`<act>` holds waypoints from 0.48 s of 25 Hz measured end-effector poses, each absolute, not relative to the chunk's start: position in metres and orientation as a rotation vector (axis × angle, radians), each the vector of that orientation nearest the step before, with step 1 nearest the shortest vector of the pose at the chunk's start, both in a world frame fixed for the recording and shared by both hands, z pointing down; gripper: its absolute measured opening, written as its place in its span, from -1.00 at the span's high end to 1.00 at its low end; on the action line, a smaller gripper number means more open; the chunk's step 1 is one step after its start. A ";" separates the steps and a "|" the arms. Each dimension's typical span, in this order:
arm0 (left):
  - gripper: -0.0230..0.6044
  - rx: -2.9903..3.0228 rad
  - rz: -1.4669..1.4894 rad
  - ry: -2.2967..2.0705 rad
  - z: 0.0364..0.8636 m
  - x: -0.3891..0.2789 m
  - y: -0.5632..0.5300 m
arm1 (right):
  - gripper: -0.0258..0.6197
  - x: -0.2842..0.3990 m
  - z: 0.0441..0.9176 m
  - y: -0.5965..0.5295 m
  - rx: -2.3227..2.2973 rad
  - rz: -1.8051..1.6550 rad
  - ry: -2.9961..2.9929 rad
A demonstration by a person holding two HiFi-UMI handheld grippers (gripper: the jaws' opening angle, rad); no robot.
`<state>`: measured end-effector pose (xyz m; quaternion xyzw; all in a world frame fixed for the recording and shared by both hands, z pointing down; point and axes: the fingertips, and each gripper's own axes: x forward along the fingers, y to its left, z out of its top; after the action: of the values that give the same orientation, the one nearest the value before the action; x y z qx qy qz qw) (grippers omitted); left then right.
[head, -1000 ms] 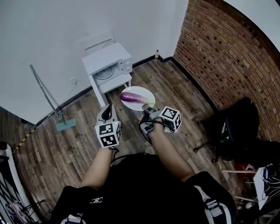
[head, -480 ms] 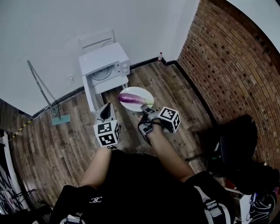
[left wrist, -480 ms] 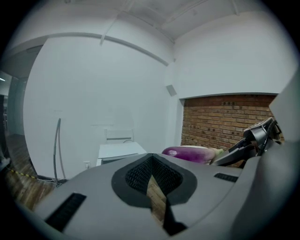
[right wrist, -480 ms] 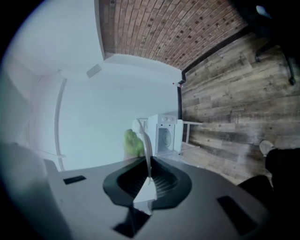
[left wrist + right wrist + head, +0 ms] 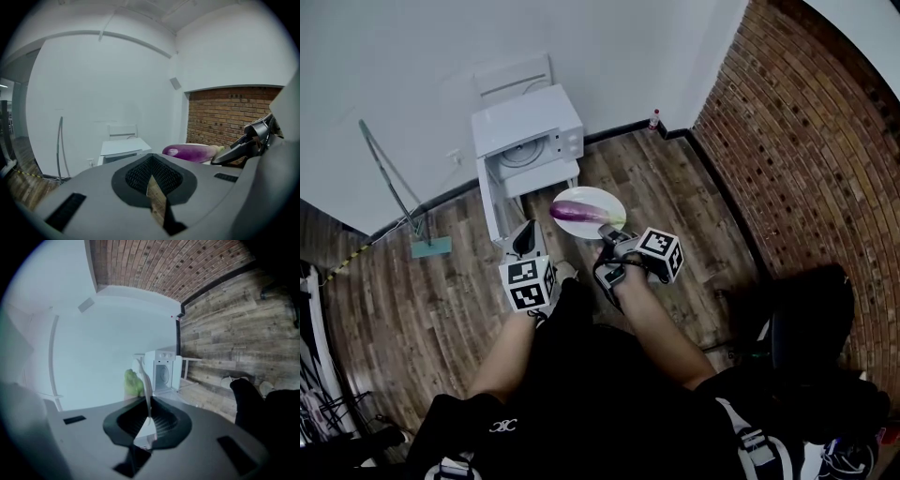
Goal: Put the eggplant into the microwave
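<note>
Eggplant: long and glossy purple, paler violet along one side, with a green cap at its right end. It is laid lengthwise across a plate that is carried in the air above the floor, on the near side of the microwave.
Plate: white and rounded, held about level, with most of its width taken up by the eggplant. It is gripped at its near rim.
Right gripper: its jaws are closed on the plate's near rim. In the right gripper view the thin white edge is seen pinched between the pads, with the green cap just beyond them.
Left gripper: its jaws are drawn narrow, almost together, and nothing is held between them. It is carried just left of the plate and apart from it.
Microwave: white, set on a white stand against the far white wall. A round turntable is seen in its front.
Floor: brown wood planks.
Brick wall: red, at the right.
Bottle: small, stood in the far corner.
</note>
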<state>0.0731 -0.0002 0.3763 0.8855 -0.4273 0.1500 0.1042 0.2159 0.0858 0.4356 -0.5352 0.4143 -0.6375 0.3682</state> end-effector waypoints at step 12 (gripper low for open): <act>0.93 2.574 0.394 -1.276 0.379 0.116 -0.111 | 0.83 0.256 0.438 -0.024 -1.408 -1.685 1.126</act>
<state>0.1163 -0.1111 0.3791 0.8812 -0.4367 0.1350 0.1204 0.2563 -0.0239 0.4376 -0.5386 0.4306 -0.6444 0.3305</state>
